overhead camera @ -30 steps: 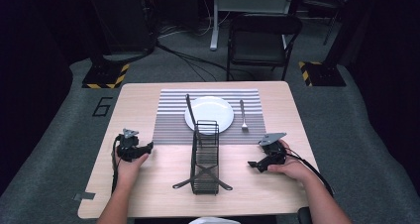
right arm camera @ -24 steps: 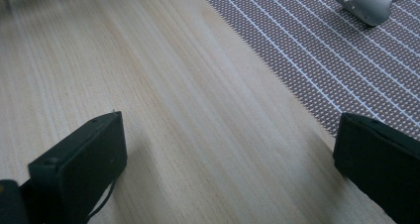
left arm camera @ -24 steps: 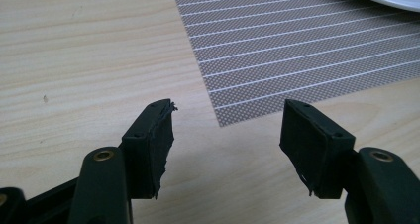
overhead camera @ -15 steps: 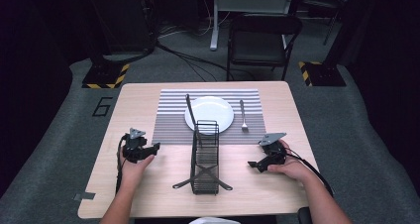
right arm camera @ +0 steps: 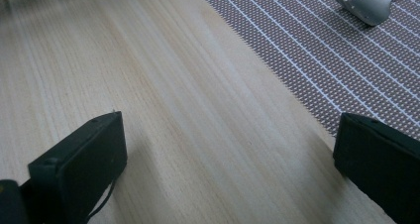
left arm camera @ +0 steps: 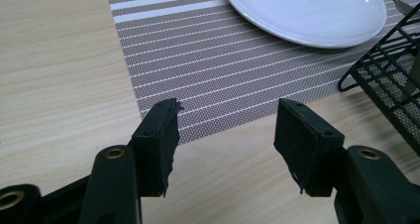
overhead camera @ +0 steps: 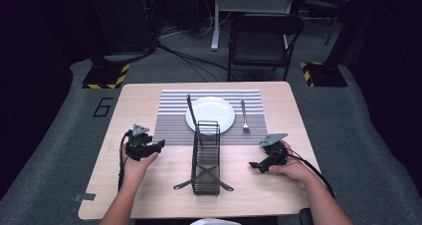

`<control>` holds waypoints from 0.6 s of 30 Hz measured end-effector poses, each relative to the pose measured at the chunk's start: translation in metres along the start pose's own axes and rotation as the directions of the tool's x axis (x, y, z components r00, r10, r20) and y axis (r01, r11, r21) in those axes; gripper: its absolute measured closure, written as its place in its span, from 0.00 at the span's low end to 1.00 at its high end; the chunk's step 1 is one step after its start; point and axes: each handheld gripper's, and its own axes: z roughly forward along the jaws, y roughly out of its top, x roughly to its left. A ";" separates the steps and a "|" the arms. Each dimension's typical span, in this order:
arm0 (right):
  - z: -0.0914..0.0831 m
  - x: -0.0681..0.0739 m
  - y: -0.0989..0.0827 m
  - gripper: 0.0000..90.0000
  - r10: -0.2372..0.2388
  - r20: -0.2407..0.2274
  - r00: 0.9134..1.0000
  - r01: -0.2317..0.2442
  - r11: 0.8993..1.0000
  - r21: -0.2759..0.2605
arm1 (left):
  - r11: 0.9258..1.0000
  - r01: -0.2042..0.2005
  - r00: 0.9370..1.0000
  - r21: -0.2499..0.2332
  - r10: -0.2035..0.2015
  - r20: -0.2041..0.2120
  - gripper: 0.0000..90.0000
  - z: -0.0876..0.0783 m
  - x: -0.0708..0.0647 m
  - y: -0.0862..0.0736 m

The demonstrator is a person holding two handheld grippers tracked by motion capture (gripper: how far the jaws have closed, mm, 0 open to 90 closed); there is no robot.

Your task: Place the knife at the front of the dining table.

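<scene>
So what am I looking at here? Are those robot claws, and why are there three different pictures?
No robot here: a person sits at a wooden table holding a hand-operated claw in each hand. The high view looks down from above; the left gripper shows at its left, the right gripper at its right. The other two pictures come from small cameras riding on each gripper, looking out between its two black jaws. On the table lie a striped placemat with a white plate and a fork, plus a black wire rack in the middle. Both grippers stand open and hold nothing; the left one's jaws have just been closing somewhat, with nothing between them.
</scene>
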 end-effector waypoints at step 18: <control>0.000 0.000 0.000 0.00 0.000 0.000 1.000 0.000 1.000 0.000 | 0.999 -0.034 0.999 -0.010 0.035 0.041 0.51 -0.006 -0.014 0.037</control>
